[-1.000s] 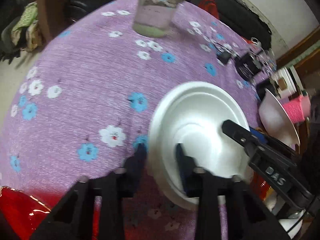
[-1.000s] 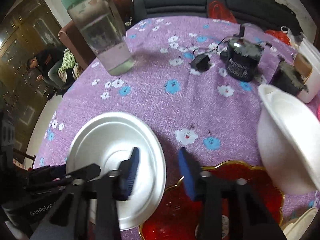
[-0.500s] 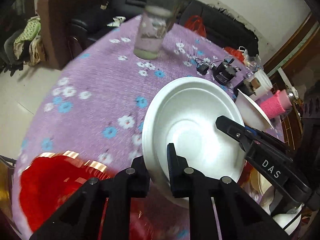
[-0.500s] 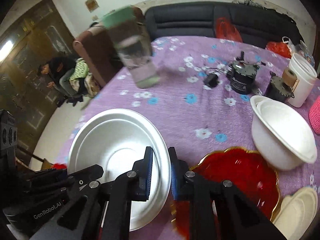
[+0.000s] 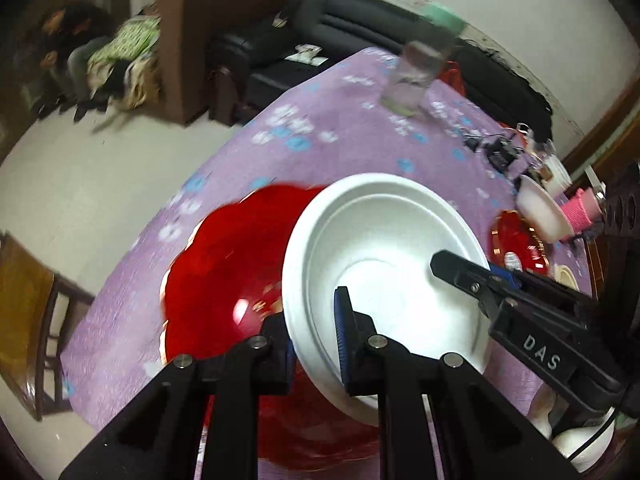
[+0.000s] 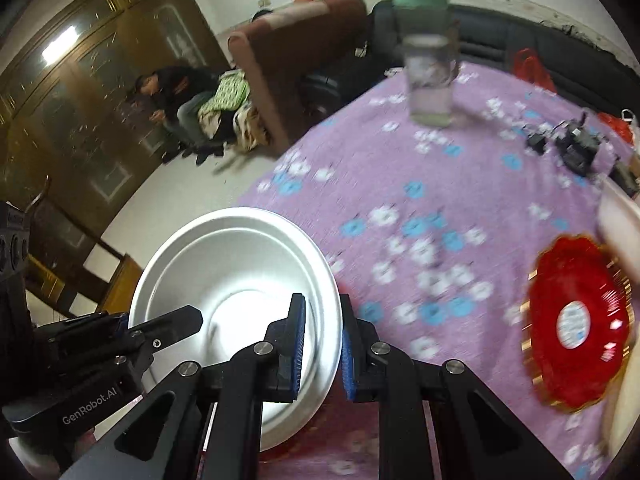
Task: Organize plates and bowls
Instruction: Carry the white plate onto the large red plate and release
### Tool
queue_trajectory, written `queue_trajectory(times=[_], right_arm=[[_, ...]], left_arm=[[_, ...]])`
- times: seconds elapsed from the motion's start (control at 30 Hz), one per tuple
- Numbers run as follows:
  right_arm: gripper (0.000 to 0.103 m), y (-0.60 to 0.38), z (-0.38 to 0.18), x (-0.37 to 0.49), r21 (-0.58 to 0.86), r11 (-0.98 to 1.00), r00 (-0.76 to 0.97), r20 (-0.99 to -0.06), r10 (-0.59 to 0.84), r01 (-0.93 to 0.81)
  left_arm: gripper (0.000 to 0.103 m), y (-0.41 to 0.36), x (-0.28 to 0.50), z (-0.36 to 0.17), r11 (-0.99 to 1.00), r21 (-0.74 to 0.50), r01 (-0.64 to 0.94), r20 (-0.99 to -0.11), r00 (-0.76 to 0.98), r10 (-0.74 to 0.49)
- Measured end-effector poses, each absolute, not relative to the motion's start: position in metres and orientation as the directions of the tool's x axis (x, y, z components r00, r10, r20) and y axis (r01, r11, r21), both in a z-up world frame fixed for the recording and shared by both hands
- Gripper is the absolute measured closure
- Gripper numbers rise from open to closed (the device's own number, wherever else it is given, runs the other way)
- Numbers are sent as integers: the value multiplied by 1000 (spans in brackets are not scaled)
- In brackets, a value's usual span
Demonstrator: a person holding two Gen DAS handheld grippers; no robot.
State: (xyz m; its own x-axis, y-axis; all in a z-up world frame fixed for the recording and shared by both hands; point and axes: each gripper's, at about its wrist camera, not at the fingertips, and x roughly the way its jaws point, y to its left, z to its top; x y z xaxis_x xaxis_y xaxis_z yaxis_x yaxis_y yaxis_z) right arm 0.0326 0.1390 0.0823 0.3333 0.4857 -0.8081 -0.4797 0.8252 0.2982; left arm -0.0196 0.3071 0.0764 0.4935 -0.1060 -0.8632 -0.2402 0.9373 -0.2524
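Both grippers are clamped on the same white round foam plate: left gripper pinching its near rim, right gripper pinching the opposite rim. The plate's lifted off the counter, tilted above a big red scalloped plastic dish. Further out, a clear green-lidded jar stands on the purple flowered cloth.

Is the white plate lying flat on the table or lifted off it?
Lifted and tilted: the white plate is clamped at opposite rims by the left gripper and right gripper, above the red plate.
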Motion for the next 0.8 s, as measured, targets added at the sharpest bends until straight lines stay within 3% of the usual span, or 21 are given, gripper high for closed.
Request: queue_trajectory(times=[0.37,0.5,0.57,0.63,0.8], right_arm=[[83,171,40,26,319,830,280,-834,475,-457],[81,171,40,25,311,833,315,-819,479,-458],[73,170,42,24,320,829,323,-809,491,-458],[59,167,44,23,332,823,329,-797,507,-461],[57,141,60,13,392,808,367,-743,560,-441]], left_arm=[[88,342,-20,41,904,-278,-324,-876,472,-100],[73,337,-21,41,911,-283,-299,-861,498,-104],[65,336,-21,42,910,-288,-297,-854,509,-105],[56,336,-21,44,906,-299,-298,-849,517,-110],[54,343,-30,53,889,-333,-316,-829,548,-116]])
